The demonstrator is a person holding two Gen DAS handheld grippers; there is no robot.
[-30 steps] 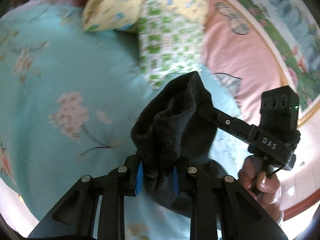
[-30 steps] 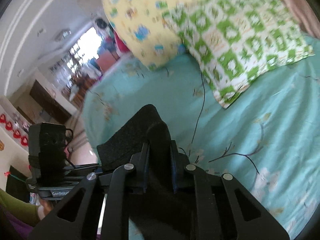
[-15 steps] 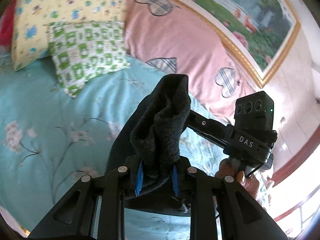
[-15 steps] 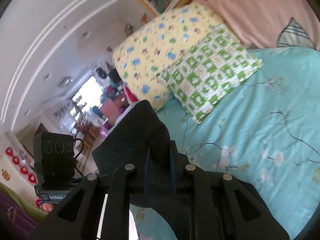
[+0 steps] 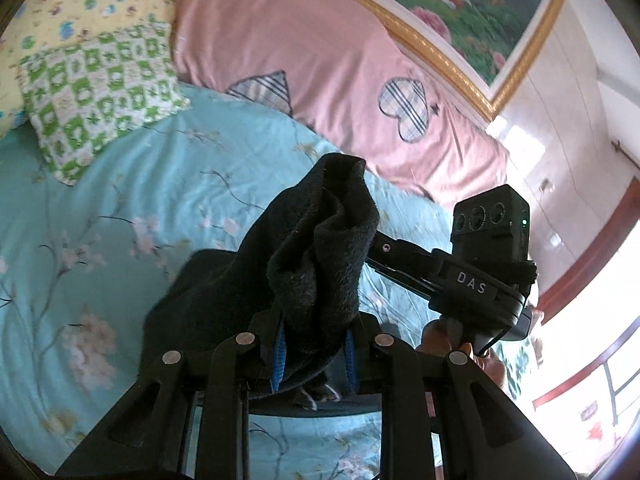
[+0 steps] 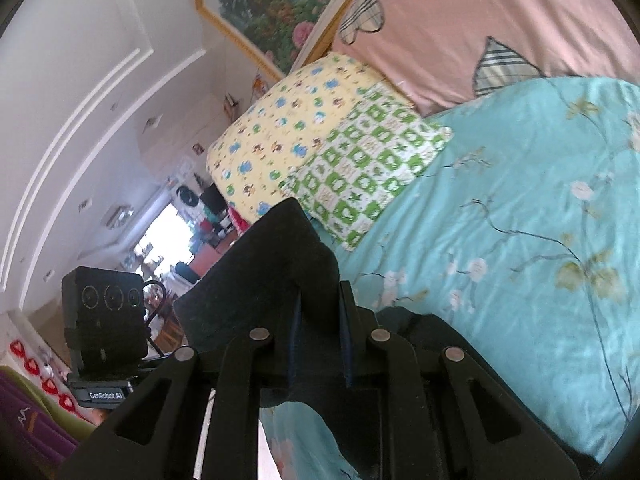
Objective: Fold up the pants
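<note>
The black fleece pants (image 5: 320, 248) hang between both grippers above the turquoise flowered bed (image 5: 100, 208). My left gripper (image 5: 314, 354) is shut on a bunched fold of them, which stands up between its blue pads. In the left wrist view the right gripper's body (image 5: 480, 276) reaches in from the right, its fingers buried in the same cloth, with a hand (image 5: 440, 336) under it. My right gripper (image 6: 320, 344) is shut on another part of the pants (image 6: 272, 280). The left gripper's body (image 6: 104, 320) shows at lower left there.
A green-checked pillow (image 5: 96, 96) and a yellow printed pillow (image 5: 80, 4) lie at the head of the bed. A pink heart-patterned cover (image 5: 320, 60) runs along the wall under a gold-framed picture (image 5: 460, 12). The right wrist view shows a cluttered room past the bed (image 6: 172, 232).
Both grippers have swung across the bed with the pants still gripped. The pillows have slid to the left in the left wrist view, and the pink cover and picture have come into sight.
</note>
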